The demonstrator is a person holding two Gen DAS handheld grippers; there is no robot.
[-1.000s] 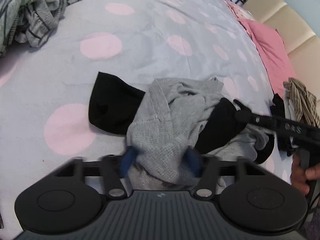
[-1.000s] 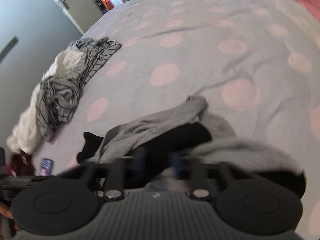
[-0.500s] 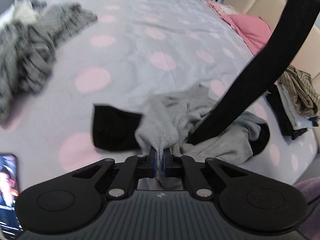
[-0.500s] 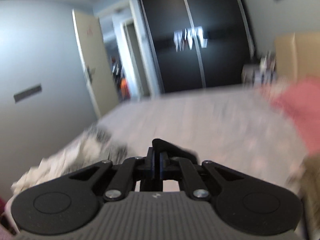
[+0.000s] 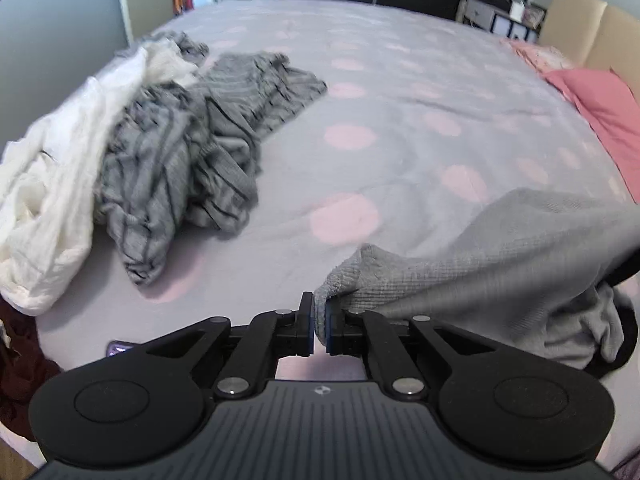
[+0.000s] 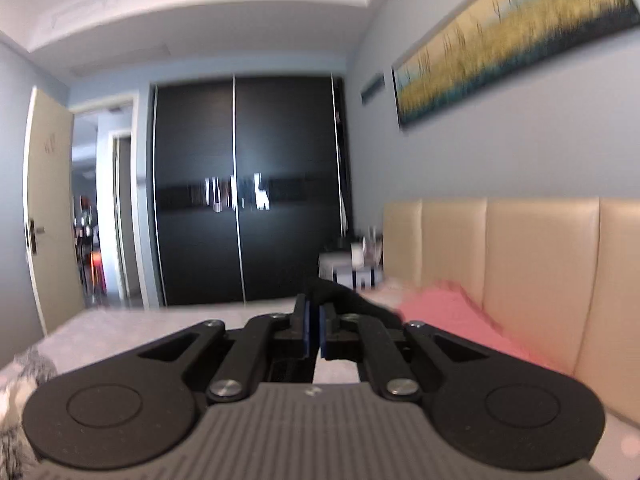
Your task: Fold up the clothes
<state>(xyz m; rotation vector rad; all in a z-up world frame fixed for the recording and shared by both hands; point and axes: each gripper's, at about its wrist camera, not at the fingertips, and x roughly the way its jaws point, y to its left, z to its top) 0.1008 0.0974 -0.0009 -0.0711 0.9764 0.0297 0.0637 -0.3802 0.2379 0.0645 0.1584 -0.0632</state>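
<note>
A grey knit garment with black parts [image 5: 500, 256] hangs lifted off the spotted bed [image 5: 400, 80] on the right of the left wrist view. My left gripper [image 5: 319, 320] pinches a grey corner of it between its pads, and the jaws are opening slightly with the cloth still between them. My right gripper [image 6: 319, 320] is raised high and points almost level at the room. It is shut on a fold of the garment's black fabric [image 6: 340, 294], which sticks up past the fingertips. The rest of the garment is hidden below that view.
A heap of grey striped clothes [image 5: 200, 148] and a white cloth [image 5: 52, 184] lie on the bed's left side. A pink pillow [image 5: 600, 108] rests by the beige headboard [image 6: 520, 264]. A phone [image 5: 120, 347] lies at the near edge. A black wardrobe [image 6: 248, 188] stands beyond the bed.
The left gripper closed on the grey corner and rose, tilting up. The right gripper swung up steeply with the black fabric, pulling the garment off the bed.
</note>
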